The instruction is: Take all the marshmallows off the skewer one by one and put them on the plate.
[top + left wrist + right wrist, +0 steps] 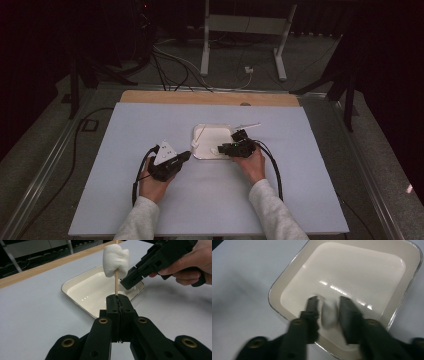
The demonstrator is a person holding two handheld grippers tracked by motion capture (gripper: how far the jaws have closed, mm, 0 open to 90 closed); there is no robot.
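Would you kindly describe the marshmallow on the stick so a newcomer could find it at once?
Start at the square cream enamel tray on the pale blue table mat. Just before it, the left gripper holds a thin wooden skewer upright. The puffy white marshmallow is speared on it, raised above the tray, unlike the one lying inside.

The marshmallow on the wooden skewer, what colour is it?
White. The marshmallow on the wooden skewer shows best in the left gripper view.
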